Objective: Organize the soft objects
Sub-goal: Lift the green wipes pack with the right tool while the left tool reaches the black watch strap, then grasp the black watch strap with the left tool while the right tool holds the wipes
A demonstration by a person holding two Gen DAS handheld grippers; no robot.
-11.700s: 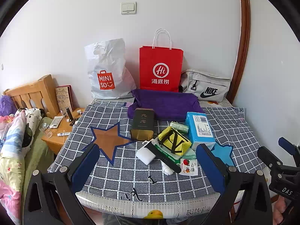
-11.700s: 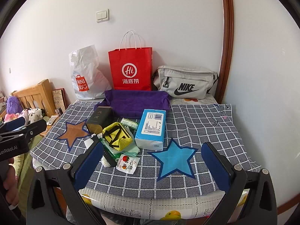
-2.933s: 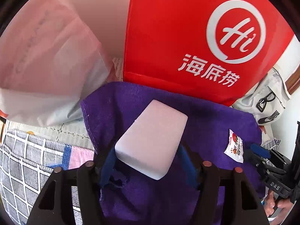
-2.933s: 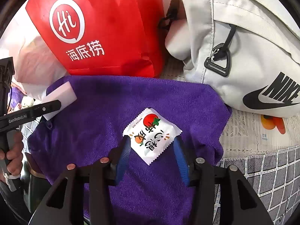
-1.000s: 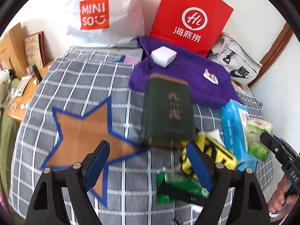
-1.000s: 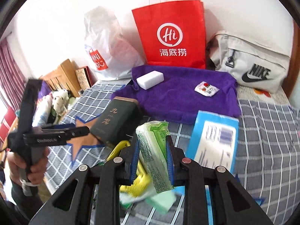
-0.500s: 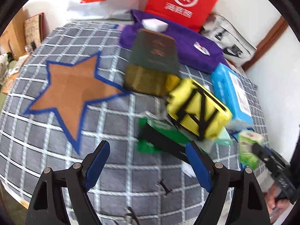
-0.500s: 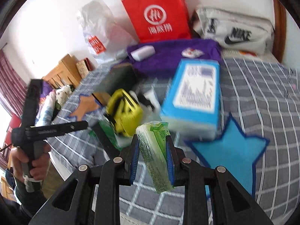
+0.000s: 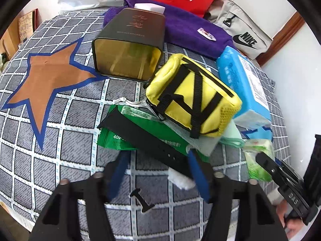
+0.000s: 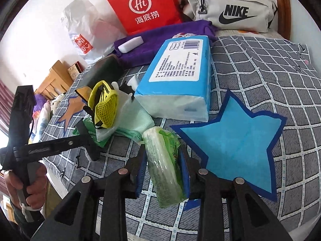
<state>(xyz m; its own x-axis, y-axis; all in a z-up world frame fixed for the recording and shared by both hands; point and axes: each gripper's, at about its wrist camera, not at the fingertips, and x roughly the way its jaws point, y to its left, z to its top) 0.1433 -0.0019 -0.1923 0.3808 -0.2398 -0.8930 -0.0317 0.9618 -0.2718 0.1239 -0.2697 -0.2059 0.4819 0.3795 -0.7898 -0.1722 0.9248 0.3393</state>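
On the grey checked bedspread, the left wrist view shows the left gripper, its jaws just closing, half open around the black strap, contact blurred, while the right wrist view shows the right gripper, jaws just easing wider, clamped on the green tissue pack, lower end hidden.

The white sponge block lies flat on the purple towel at the back of the bed, and the small printed sachet lies on the same towel further right. The green tissue pack is wrapped in clear plastic and sits tilted between the pads of the right tongs. The yellow pouch with black straps rests on the pile in the middle. A black strap lies across a green packet. The blue tissue pack lies beside the pouch.
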